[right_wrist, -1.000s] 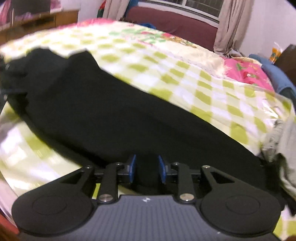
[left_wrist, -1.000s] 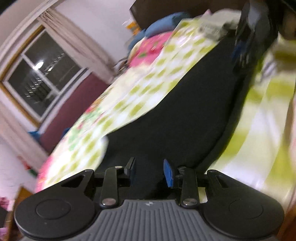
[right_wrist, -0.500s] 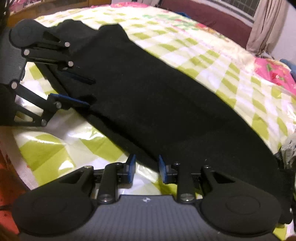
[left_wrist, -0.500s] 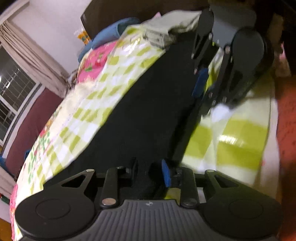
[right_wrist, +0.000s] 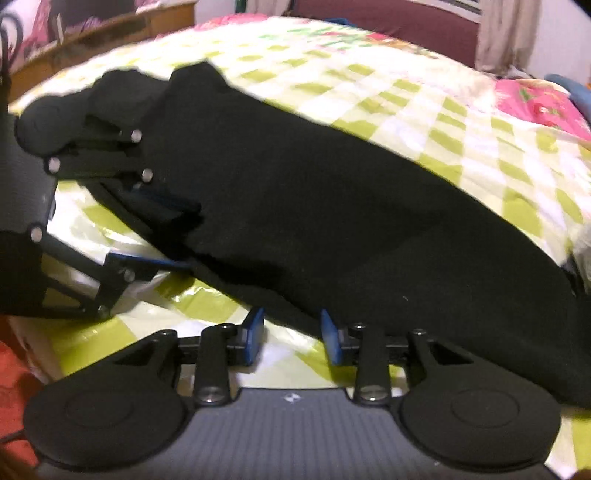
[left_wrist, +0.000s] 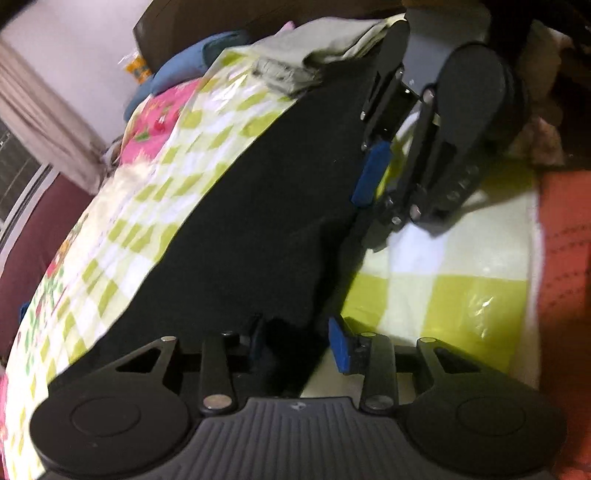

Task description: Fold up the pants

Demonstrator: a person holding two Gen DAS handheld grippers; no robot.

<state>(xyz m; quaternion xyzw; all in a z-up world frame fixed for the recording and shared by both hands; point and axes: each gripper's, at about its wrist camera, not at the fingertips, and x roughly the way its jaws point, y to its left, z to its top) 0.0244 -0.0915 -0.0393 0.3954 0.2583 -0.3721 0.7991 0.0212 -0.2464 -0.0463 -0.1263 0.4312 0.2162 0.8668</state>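
A bed (right_wrist: 424, 110) with a green-and-white checked cover fills most of both views. A pair of black pants (right_wrist: 332, 206) lies flat along the near side of the bed, stretched lengthwise, with the checked cover showing on both long sides of the cloth. In the left wrist view the same pants (left_wrist: 266, 206) run away from the camera toward the head of the bed.

At the head of the bed, past the far end of the pants, there is a pink flowered pillow (left_wrist: 155, 129), a blue pillow (left_wrist: 177, 74) behind it, and a grey folded cloth (left_wrist: 306, 59) touching the end of the pants. A dark red sofa (right_wrist: 388, 22) stands beyond the far side of the bed, beside a pale curtain (left_wrist: 48, 125).

The left gripper (left_wrist: 295, 345) sits at one end of the pants at the near edge of the bed; its fingers are apart with black cloth bunched between them, not pinched tight. In the right wrist view that gripper (right_wrist: 177, 236) shows the same, its blue pads either side of the cloth edge.

The right gripper (right_wrist: 291, 332) is at the near long edge of the pants, fingers spread wide over the bed cover, the cloth edge just beyond the fingertips. From the left wrist view it (left_wrist: 365, 206) stands just beside that edge.
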